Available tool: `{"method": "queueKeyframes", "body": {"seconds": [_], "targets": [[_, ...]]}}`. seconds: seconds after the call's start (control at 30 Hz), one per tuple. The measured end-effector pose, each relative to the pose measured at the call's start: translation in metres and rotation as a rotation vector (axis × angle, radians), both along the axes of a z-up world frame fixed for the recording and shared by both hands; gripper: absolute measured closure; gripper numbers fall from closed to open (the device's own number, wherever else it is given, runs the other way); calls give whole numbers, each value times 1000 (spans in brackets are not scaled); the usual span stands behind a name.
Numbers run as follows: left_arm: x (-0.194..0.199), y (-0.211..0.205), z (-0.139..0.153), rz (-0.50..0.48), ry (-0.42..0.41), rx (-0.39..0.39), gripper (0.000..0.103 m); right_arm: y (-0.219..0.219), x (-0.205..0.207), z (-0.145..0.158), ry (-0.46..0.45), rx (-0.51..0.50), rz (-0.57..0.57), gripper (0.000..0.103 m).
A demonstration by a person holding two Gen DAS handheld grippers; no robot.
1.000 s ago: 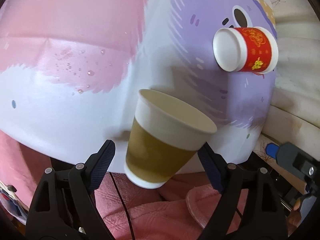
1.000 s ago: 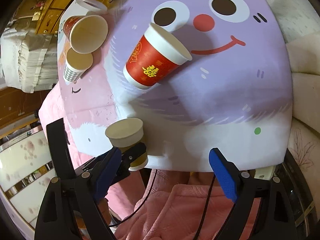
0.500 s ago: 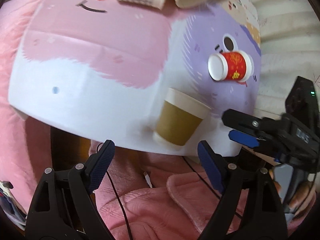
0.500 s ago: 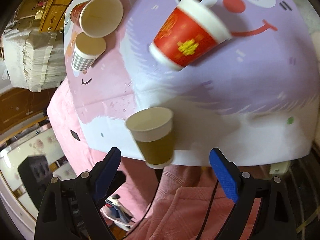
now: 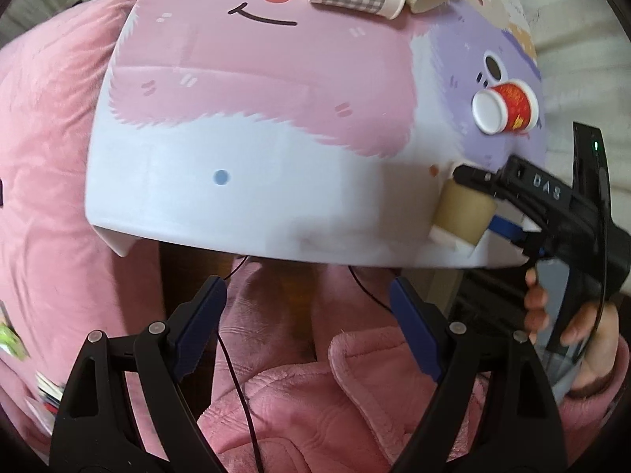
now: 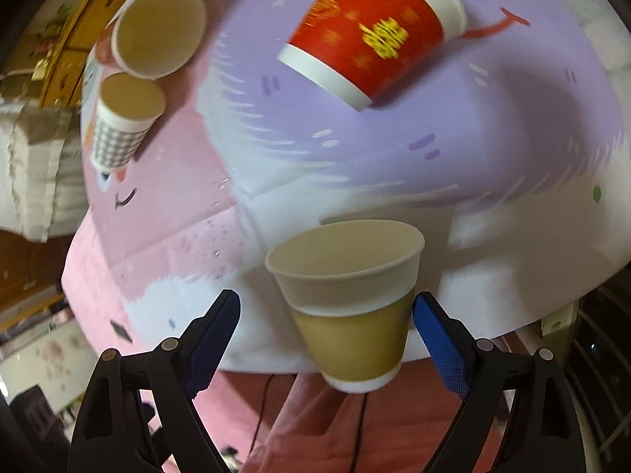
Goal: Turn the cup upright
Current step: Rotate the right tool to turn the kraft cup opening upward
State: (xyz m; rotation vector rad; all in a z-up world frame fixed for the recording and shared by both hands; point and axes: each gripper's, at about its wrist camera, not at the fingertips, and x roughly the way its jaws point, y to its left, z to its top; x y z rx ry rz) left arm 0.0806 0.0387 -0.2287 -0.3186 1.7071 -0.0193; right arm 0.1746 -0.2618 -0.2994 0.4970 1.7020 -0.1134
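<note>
Pink fleece lies nearest, under the cartoon table (image 6: 512, 205) edge. At that edge stands the brown cup (image 6: 351, 307), mouth up, between the right gripper (image 6: 327, 315)'s spread jaws, probably for re-gripping; the left gripper (image 5: 307, 315) hangs spread, empty. Farther back, a red cup (image 6: 374, 35) lies sideways.

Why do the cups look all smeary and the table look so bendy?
Right wrist view: the red cup and brown cup are streaked by motion blur. Left wrist view: the fisheye lens bows the table edge; the brown cup looks soft too.
</note>
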Motion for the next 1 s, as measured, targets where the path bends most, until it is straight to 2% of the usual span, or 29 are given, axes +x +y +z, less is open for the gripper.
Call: {"method": "queueKeyframes", "body": {"seconds": [0.17, 0.23, 0.27, 0.4, 0.5, 0.63, 0.8, 0.9, 1.0], "targets": [[-1, 12, -2, -125, -12, 34, 20, -5, -10, -2, -58, -51, -36, 14], [1, 12, -3, -176, -23, 49, 20, -5, -14, -7, -82, -61, -30, 28], [2, 11, -4, -199, -24, 56, 20, -5, -16, -8, -89, -71, -28, 31], [9, 2, -6, -261, -31, 63, 20, -3, -26, 3, -162, -120, -6, 33], [10, 0, -5, -305, -40, 67, 20, 4, -35, 13, -233, -114, -6, 34], [14, 0, -4, -324, -56, 53, 20, 9, -49, 35, -367, -113, -28, 36], [15, 7, -2, -323, -61, 49, 20, 24, -69, 66, -611, -179, -20, 37], [14, 16, -2, -309, -64, 46, 20, 39, -69, 64, -691, -238, 10, 37], [15, 30, 0, -277, -74, 62, 20, 50, -66, 55, -796, -233, 8, 37]]}}
